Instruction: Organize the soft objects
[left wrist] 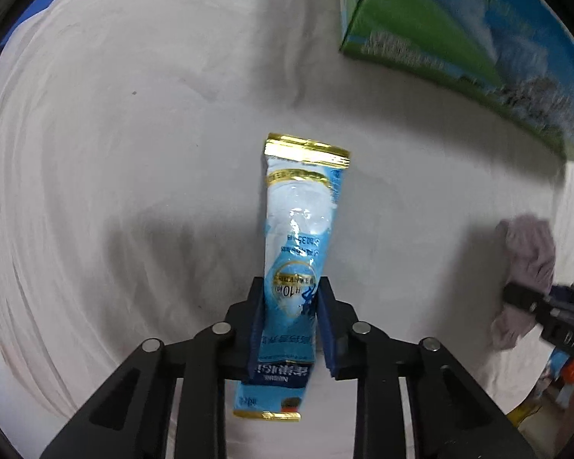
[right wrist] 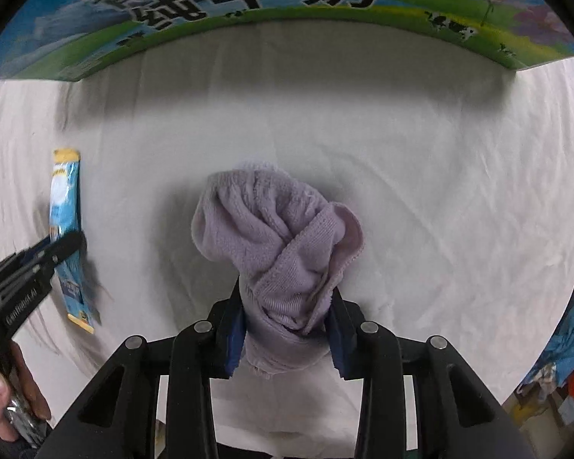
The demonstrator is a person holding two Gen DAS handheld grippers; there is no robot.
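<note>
left gripper: black two-finger tool with blue pads, clamped on the lower half of a long light-blue foil sachet with gold sealed ends; sachet points away from the gripper, its far end over the white cloth-covered desk, its near end hanging out behind the pads.

right gripper: same build, clamped on a bunched lilac terry towel; towel bulges up and forward out of the fingers, over the middle of the desk; whether it touches the cloth cannot be told.

in the right wrist view, the sachet and left gripper sit near the desk's left edge, well apart from the towel.

far edge of desk: large blue-and-green printed milk carton box, standing along the edge.
</note>
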